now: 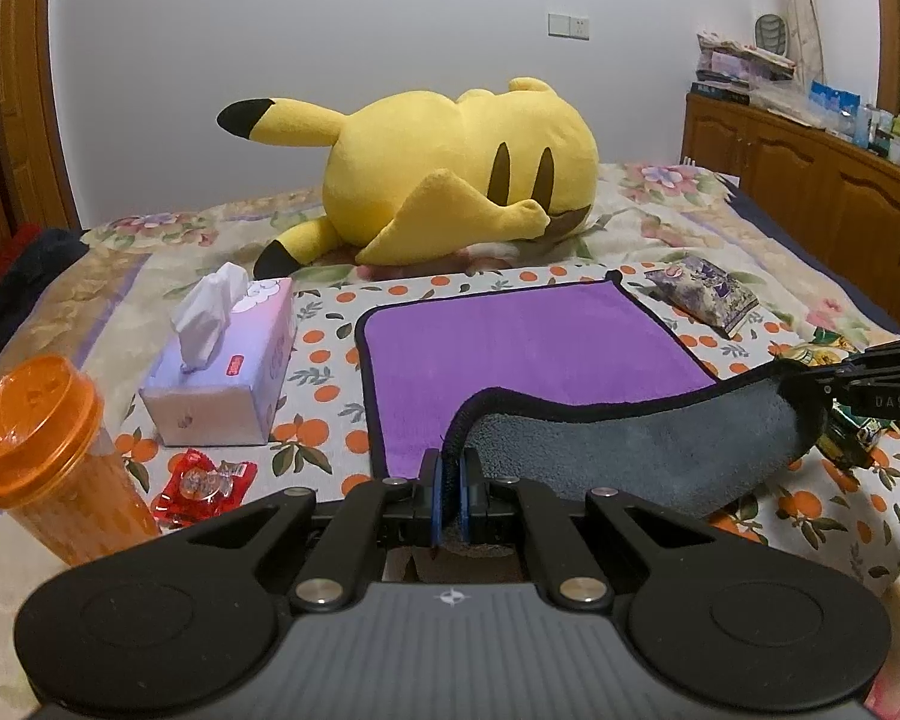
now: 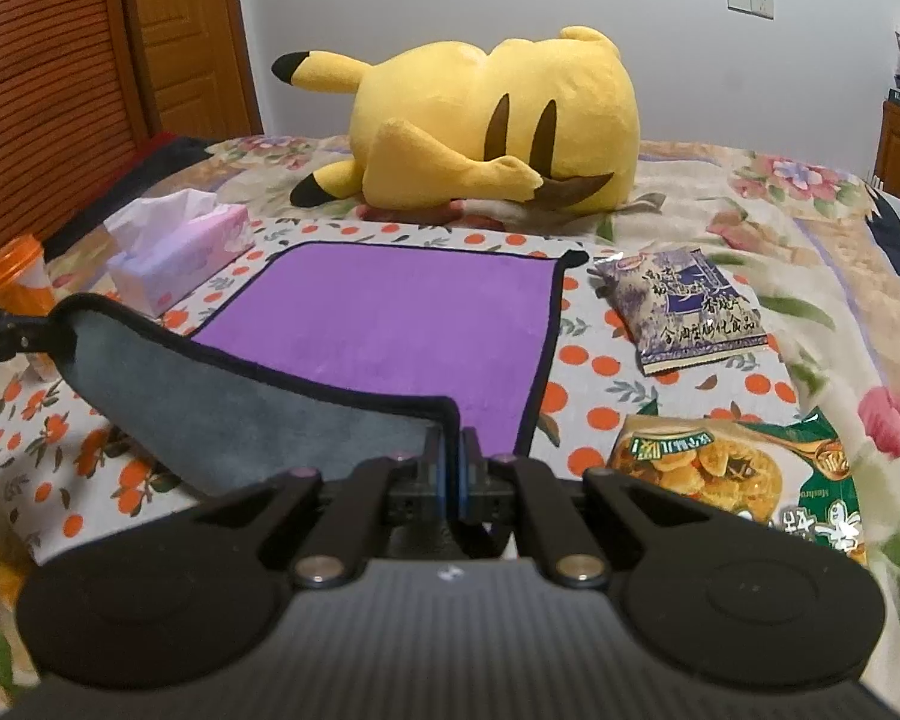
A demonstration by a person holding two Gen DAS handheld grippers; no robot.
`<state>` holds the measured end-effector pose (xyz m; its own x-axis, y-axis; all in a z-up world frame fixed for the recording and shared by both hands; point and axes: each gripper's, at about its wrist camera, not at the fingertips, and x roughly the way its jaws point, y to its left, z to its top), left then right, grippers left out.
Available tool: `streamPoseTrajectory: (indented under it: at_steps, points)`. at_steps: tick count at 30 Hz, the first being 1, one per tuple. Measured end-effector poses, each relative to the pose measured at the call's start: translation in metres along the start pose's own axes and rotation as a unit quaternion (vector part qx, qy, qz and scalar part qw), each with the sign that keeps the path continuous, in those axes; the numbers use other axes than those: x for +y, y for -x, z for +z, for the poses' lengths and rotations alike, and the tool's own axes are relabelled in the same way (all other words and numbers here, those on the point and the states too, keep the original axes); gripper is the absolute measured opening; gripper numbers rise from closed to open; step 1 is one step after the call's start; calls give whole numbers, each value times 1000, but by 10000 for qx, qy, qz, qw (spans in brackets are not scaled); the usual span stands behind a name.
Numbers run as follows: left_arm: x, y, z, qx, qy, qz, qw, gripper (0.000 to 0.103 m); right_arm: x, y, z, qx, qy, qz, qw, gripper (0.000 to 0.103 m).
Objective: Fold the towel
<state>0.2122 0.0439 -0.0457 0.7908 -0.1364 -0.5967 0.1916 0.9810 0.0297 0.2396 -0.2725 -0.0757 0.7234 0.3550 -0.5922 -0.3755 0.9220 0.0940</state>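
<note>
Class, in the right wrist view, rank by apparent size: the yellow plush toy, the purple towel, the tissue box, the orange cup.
1. purple towel, though nearness enlarges its lifted grey edge
2. yellow plush toy, close behind and farther away
3. tissue box
4. orange cup, partly hidden

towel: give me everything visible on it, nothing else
The towel is plush cloth, purple on top, grey underneath, with black edging. Its far part lies flat on the orange-print cloth. The near edge is lifted, grey side showing, pinched at one corner by the left gripper and at the other by the right gripper.
</note>
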Motion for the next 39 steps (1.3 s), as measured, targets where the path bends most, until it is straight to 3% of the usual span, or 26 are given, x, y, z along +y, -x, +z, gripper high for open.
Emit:
streamPoseTrajectory:
  at_steps: [39]
  points:
    - [4, -52, 6, 195, -226, 139, 9995, 5, -9, -45, 4, 15, 260, -195, 9995, 4]
